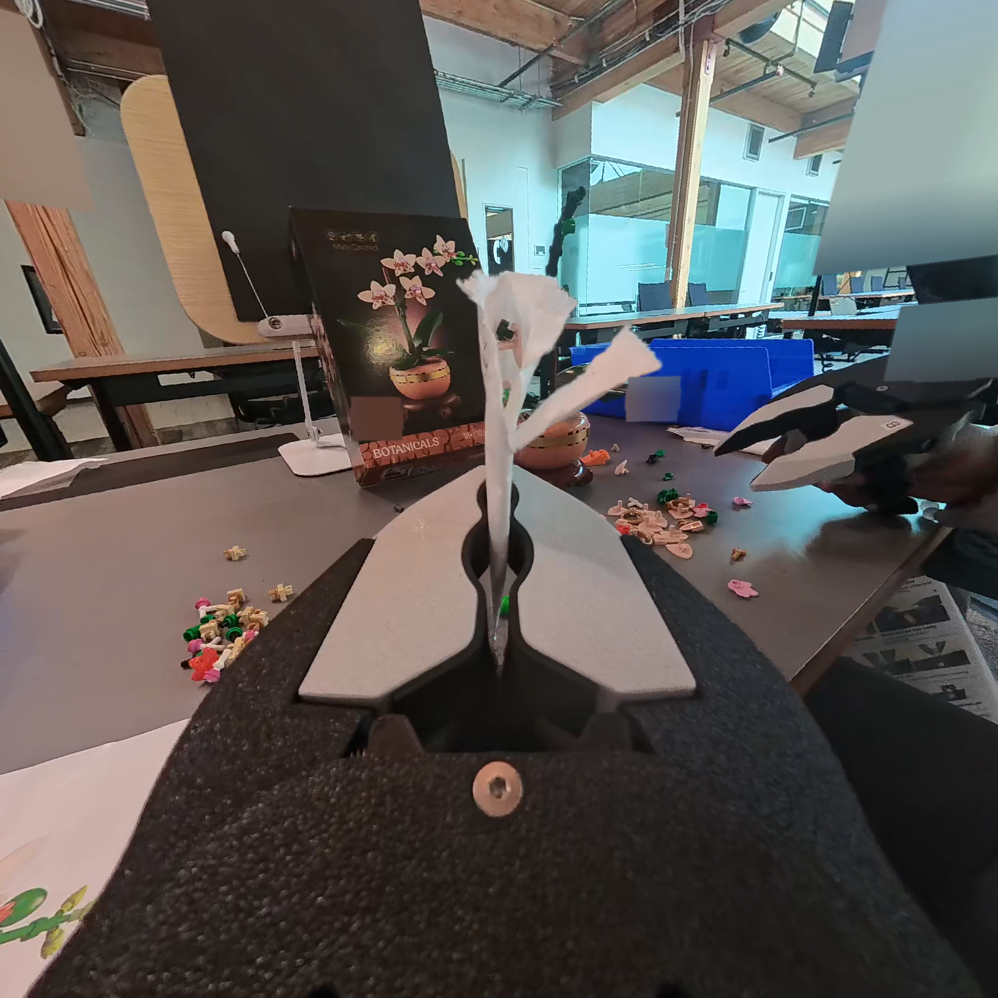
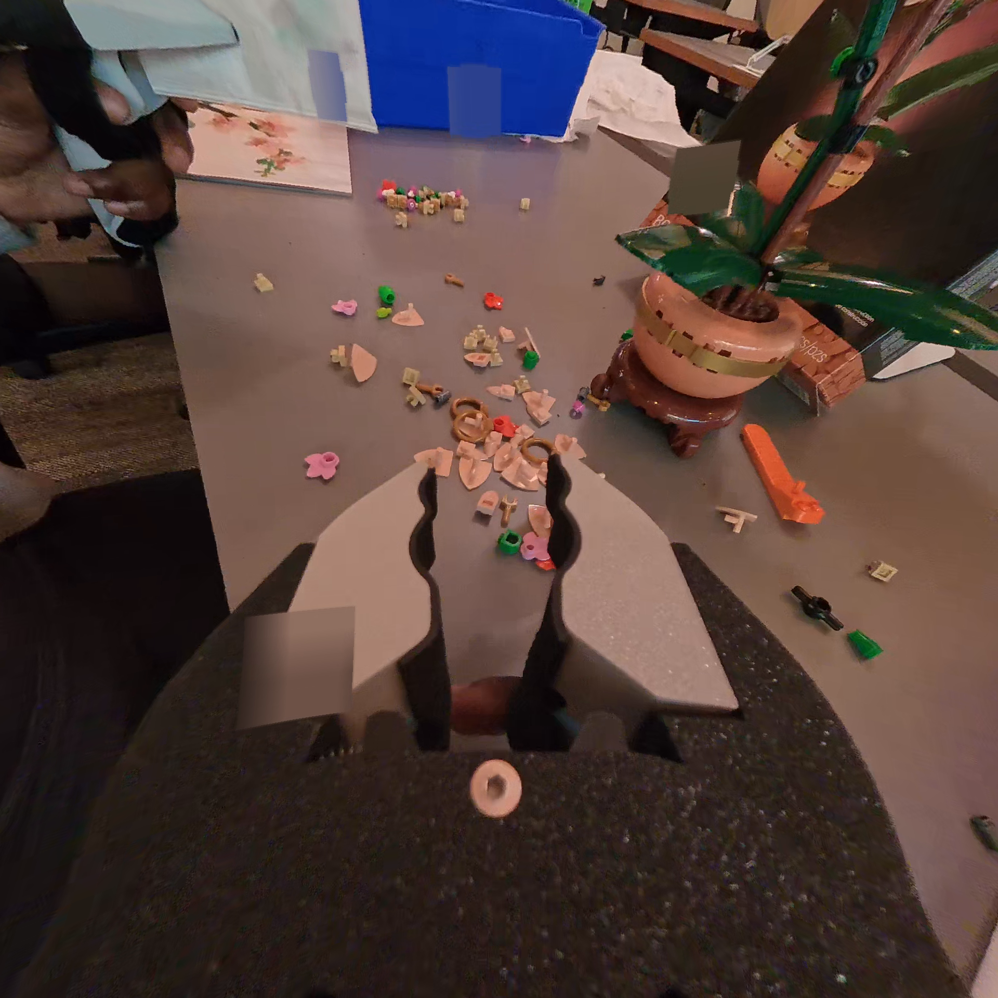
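- Left wrist view: left gripper (image 1: 499,518) closed tight on a torn white paper bag (image 1: 505,389); the paper stands up from between the grey fingers (image 1: 410,583), its ragged top flared and one strip bent off to the right.
- Landmark is the dark flower-picture box (image 1: 397,345), standing upright on the grey counter (image 1: 162,529) behind the paper bag.
- Peach brick-built pot with gold band on a brown base (image 1: 561,443) just right of the box, partly hidden by the paper.
- White stand with thin rod (image 1: 310,432) just left of the box.
- Blue plastic bin (image 1: 718,372) right of the box, further back.
- Pile of small tan, green and pink bricks (image 1: 224,632) lies left-front of the box; a second pile of peach petal pieces (image 1: 664,521) right-front of it.
- Right gripper (image 1: 756,464) far right of the box, above the counter edge, fingers apart, nothing between them.
- Right wrist view: right gripper (image 2: 489,470) wide open and empty, low over scattered peach petal pieces and gold rings (image 2: 502,453) on the counter (image 2: 243,378).
- Brick-built pot (image 2: 707,345) with green leaves sits touching the front of the box (image 2: 918,205).
- Orange brick-separator tool (image 2: 780,478) lies on the counter in front of the box, near the pot.
- Blue bin (image 2: 470,59) well across the counter from the box; a flower-print booklet (image 2: 270,148) lies beside the bin.
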A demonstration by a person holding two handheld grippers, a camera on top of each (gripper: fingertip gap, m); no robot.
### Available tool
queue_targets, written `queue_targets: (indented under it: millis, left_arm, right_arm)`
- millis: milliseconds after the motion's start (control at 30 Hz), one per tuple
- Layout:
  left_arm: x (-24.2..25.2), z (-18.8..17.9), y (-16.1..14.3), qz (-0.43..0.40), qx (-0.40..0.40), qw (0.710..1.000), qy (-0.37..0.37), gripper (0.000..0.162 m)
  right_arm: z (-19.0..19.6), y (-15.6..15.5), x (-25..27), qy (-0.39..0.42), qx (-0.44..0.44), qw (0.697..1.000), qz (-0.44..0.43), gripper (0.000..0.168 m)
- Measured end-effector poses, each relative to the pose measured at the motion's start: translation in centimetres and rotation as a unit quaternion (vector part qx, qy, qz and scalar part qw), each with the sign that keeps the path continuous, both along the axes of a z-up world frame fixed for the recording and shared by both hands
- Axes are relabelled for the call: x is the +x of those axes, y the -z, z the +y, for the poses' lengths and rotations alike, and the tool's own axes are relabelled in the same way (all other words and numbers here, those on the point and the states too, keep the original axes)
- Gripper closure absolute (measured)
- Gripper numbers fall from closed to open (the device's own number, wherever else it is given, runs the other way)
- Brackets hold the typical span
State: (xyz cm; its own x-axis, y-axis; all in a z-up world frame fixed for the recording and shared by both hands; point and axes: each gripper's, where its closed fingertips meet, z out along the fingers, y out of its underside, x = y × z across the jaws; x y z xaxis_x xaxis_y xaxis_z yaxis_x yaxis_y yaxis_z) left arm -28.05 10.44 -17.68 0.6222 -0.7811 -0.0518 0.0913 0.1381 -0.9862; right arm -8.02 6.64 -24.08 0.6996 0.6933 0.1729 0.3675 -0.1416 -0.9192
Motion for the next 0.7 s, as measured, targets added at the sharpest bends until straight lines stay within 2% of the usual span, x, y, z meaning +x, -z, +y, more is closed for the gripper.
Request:
queue_targets:
  millis: [367, 533, 700]
  left_arm:
    - [0.1, -0.2, 0.0, 0.005, 0.007, 1.0, 0.005, 0.162]
    - [-0.5, -0.4, -0.5, -0.021, 0.011, 1.0, 0.001, 0.162]
    - [-0.8, -0.3, -0.6, -0.03, 0.007, 1.0, 0.0, 0.162]
  right_arm:
    - [0.2, -1.4, 0.9, 0.028, 0.038, 0.998, 0.034, 0.131]
    - [0.2, -5.0, 3.8, 0.09, 0.153, 0.979, 0.096, 0.135]
    - [0.5, -6.5, 6.1, 0.138, 0.154, 0.961, 0.183, 0.131]
